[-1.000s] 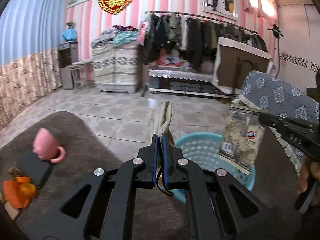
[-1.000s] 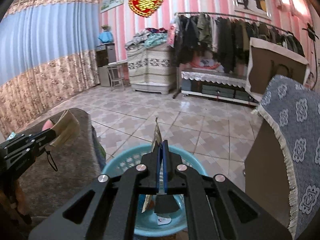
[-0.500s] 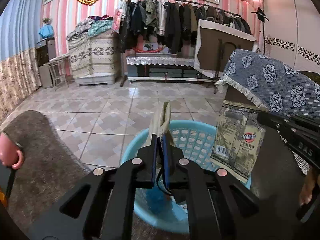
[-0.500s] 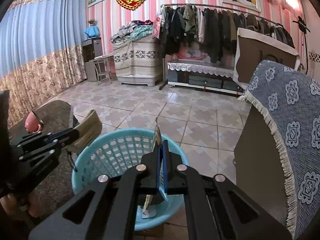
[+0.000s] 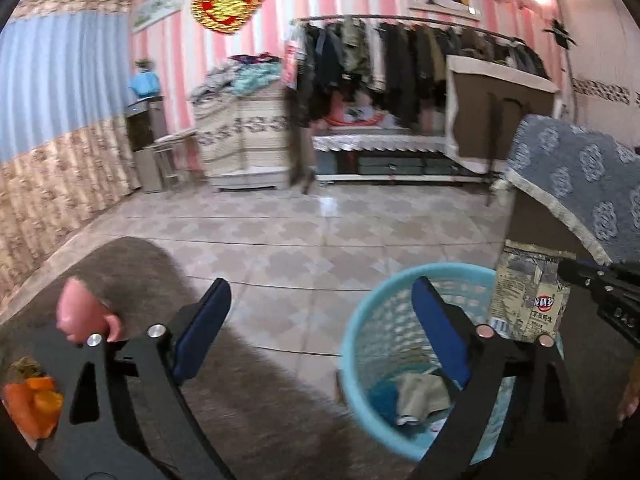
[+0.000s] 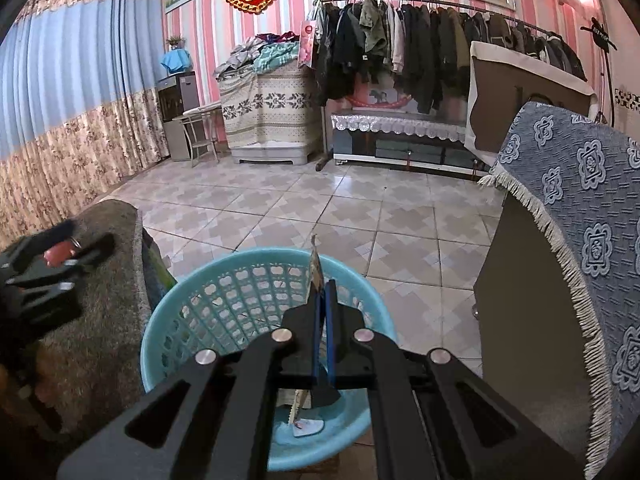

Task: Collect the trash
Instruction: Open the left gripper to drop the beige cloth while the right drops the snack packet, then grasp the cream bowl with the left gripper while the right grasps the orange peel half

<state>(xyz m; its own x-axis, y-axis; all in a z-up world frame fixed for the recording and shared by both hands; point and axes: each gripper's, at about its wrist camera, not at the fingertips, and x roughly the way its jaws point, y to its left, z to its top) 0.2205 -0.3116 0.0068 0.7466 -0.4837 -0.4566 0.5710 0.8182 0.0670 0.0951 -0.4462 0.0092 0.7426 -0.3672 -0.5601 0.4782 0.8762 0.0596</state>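
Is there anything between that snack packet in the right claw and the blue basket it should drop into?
Nothing visible: the snack packet hangs in the right gripper above the open blue basket.

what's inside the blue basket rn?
In the blue basket: a crumpled beige wrapper beside a blue scrap, plus a pale scrap on the bottom. The left gripper's finger hides part of the floor.

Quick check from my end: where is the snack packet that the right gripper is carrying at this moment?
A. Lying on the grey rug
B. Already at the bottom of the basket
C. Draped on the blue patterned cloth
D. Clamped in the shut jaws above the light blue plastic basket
D: the right gripper is shut on the printed snack packet, which hangs over the light blue plastic mesh basket.
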